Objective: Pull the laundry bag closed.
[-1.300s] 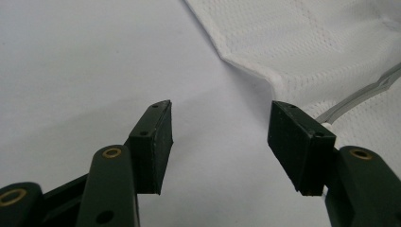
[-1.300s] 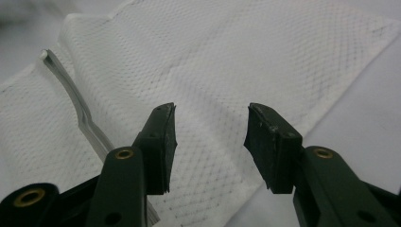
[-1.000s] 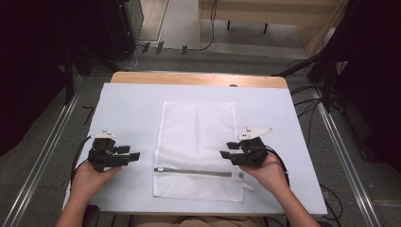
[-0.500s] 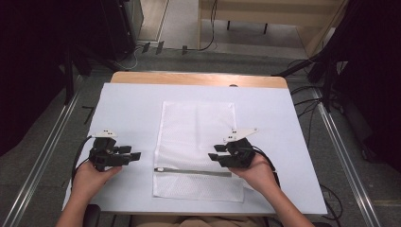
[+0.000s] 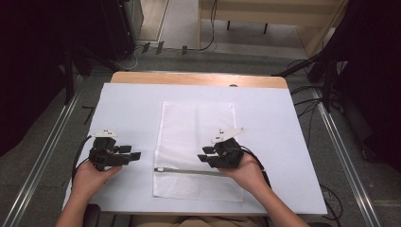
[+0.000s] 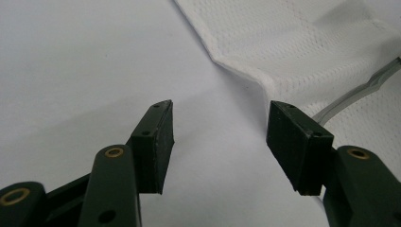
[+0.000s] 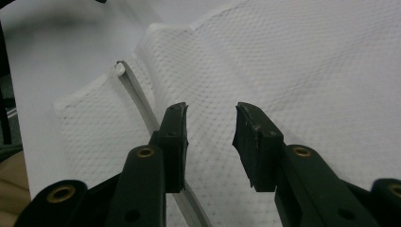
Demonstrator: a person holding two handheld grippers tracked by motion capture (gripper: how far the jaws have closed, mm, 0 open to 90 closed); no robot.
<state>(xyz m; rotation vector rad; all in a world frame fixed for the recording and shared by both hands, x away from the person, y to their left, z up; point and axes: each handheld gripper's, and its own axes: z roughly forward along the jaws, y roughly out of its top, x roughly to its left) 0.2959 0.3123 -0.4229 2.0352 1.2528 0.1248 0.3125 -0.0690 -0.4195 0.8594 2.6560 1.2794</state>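
Lengthwise, the white mesh bag (image 5: 197,142) runs away from the person; both grippers' jaws gape, the right's narrowing.

High view overhead facing forward-down, two tongs-mounted views close, all sharing mesh bag (image 5: 197,142)

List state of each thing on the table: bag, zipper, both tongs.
Mesh bag: lying flat on the white table cover, left edge slightly rumpled.
Zipper: runs across the bag's near end; open or closed can't be told.
Left tongs: open, empty, over the cover just left of the bag.
Right tongs: jaws have just been closing, a gap remains, nothing pinched; above the mesh beside the zipper.
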